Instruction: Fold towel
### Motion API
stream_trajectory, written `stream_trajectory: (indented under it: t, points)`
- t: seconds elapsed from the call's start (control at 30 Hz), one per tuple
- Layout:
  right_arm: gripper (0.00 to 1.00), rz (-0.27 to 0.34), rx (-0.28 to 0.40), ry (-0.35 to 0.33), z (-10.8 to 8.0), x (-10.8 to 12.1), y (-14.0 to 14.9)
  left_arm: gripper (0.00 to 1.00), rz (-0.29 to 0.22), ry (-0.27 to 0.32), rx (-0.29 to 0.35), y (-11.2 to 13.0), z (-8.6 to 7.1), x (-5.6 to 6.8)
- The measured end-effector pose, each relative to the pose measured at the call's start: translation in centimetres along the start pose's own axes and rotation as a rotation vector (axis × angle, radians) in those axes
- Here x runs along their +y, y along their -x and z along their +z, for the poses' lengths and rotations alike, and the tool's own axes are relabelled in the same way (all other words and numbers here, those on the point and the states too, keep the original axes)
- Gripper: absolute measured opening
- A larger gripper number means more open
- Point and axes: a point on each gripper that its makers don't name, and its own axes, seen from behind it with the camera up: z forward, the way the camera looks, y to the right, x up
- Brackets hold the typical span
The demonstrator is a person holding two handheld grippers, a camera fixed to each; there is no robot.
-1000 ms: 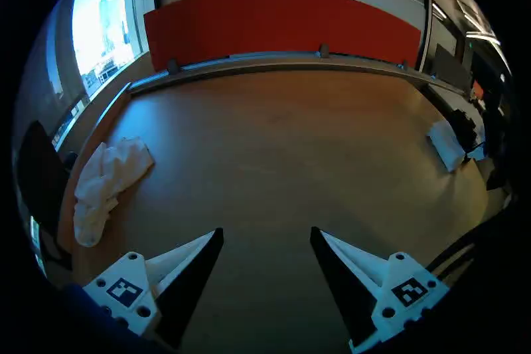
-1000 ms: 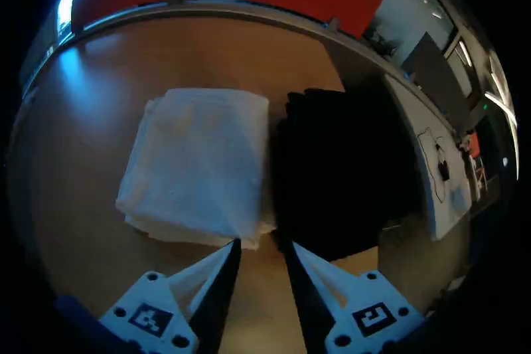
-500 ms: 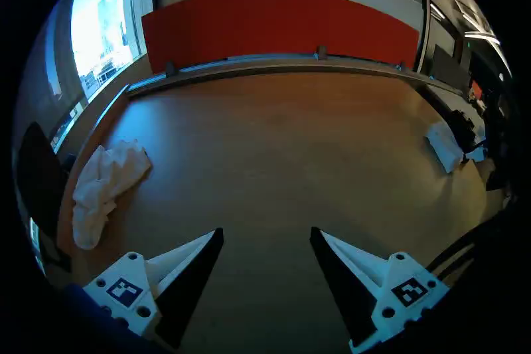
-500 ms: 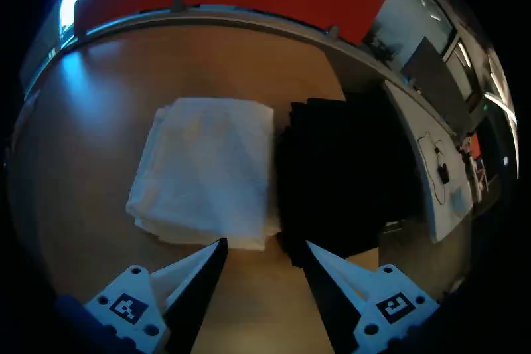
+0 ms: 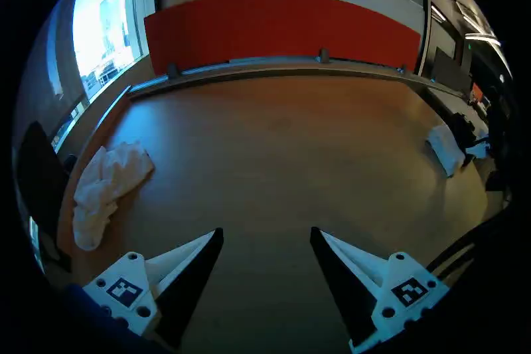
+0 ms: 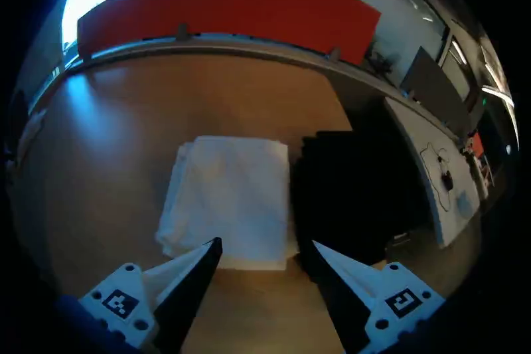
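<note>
Left gripper view: crumpled towel [image 5: 106, 188] heaped at the table's [image 5: 279, 141] far left edge, partly over the raised rim there; left gripper [image 5: 265, 241] mid-table, tongs spread wide, nothing in them, well apart from the heap; folded towel [image 5: 446, 149] far right.

Right gripper view: that folded towel [image 6: 232, 198] lies flat, square, just ahead of the right gripper [image 6: 265, 251]; tongs wide, empty, tips at its near hem; dark block [image 6: 352, 194] just beside it on the right, too dim to identify.

Risks, as judged: closing the right tongs here would catch the top layers and spoil the fold; pulling the heap by one corner could tip it off the edge; a blind pinch may grab several layers.
</note>
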Motion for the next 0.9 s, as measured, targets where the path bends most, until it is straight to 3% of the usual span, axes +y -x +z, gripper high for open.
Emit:
stream_trajectory:
  t: [0.3,0.5,0.7,0.9]
  points:
    - [1.00,0.056,0.158,-0.018,-1.2,-2.2,-3.8,0.97,-0.013,0.000,0.015,-0.6,0.3,-0.3]
    - [1.00,0.114,0.217,-0.021,-1.7,-2.8,-5.7,0.97,0.000,-0.007,0.033,-1.4,0.5,-0.7]
    - [1.00,0.129,0.292,-0.020,-2.5,-3.4,-7.8,0.97,-0.003,-0.007,0.054,-2.3,0.9,-1.0]
    - [1.00,0.138,0.412,-0.026,-4.1,-4.6,-11.0,0.97,-0.021,-0.012,0.097,-3.5,1.2,-1.3]
